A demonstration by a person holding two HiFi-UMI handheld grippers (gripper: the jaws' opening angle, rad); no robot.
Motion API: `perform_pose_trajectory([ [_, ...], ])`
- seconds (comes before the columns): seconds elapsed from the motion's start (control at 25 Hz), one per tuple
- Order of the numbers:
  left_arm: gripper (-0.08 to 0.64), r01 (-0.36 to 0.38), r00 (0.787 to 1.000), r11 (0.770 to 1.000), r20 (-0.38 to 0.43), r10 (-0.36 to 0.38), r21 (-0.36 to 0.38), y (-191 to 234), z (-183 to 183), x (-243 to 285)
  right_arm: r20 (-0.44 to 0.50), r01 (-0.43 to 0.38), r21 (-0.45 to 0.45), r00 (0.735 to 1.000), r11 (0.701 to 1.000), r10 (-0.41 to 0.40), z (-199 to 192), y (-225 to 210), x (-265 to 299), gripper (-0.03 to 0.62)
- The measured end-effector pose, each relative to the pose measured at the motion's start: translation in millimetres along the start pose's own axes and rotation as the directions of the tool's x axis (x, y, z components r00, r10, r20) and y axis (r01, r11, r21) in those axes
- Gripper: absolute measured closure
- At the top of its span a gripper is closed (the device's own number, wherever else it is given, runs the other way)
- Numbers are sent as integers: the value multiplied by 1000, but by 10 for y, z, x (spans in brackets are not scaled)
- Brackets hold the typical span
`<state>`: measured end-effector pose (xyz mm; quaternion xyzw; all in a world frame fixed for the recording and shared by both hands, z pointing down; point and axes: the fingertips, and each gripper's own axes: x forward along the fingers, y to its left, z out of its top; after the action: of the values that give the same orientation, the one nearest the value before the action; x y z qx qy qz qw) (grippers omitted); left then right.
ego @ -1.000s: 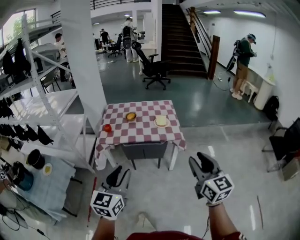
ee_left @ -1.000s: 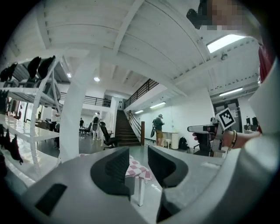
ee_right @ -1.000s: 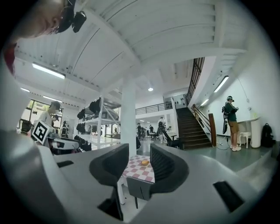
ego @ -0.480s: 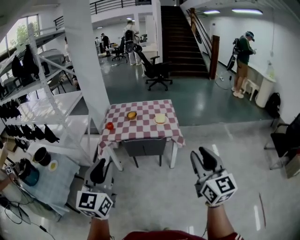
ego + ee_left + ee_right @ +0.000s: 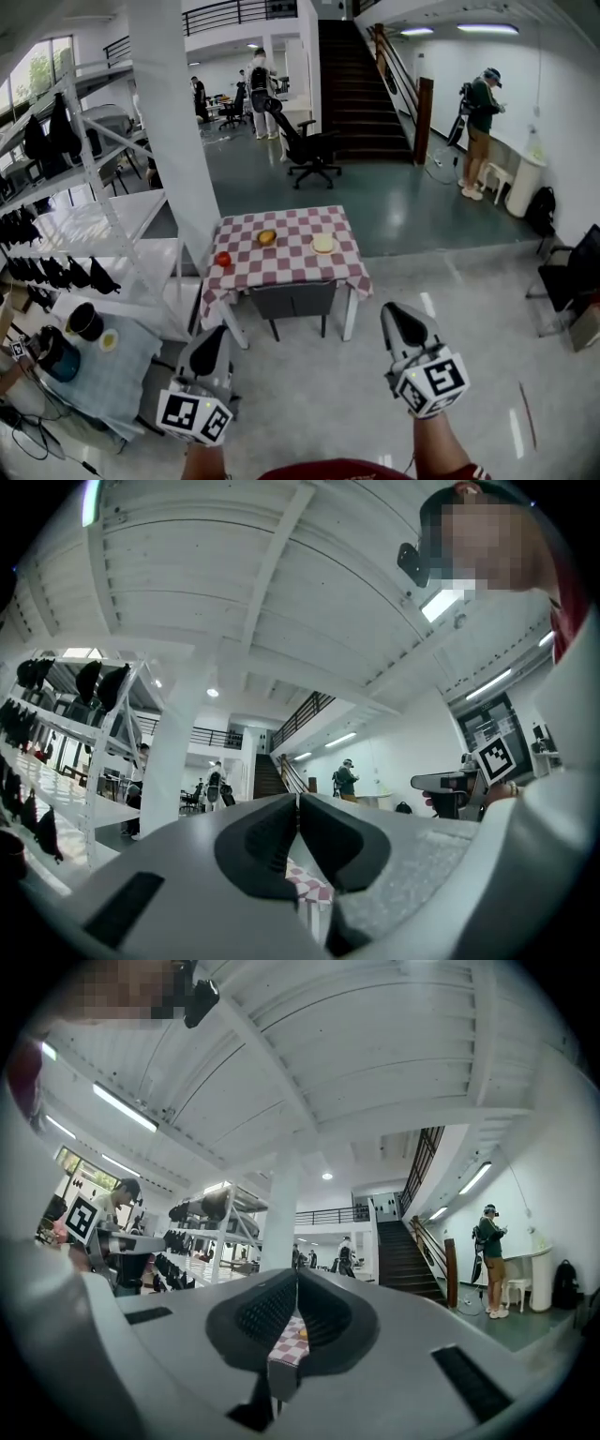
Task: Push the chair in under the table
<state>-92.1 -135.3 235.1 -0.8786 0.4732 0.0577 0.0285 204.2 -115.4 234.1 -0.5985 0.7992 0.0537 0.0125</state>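
The chair [image 5: 291,300] stands at the near side of the checked-cloth bench [image 5: 286,270], well ahead of both grippers. It would best be pushed squarely on its backrest, evenly from both sides. It is grey, and its back already sits at the cloth's edge. The left gripper [image 5: 208,349] and right gripper [image 5: 405,325] have just been closing; their jaws are together on nothing.

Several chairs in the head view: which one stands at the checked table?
The grey chair at the table's near side, between its legs. The black office chair stands far off by the stairs, the dark chair at the right edge.
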Motion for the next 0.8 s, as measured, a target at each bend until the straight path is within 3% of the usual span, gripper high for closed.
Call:
perform_pose_trajectory([
  [0.44,558,-7,1000,998,5,7,58,169,85,-110,18,42,8,999,999,-43,95,193,-31,592],
  [0.8,558,32,999,999,-9,-31,34,85,20,-97,22,68,23,997,997,-68,134,228,-114,592],
])
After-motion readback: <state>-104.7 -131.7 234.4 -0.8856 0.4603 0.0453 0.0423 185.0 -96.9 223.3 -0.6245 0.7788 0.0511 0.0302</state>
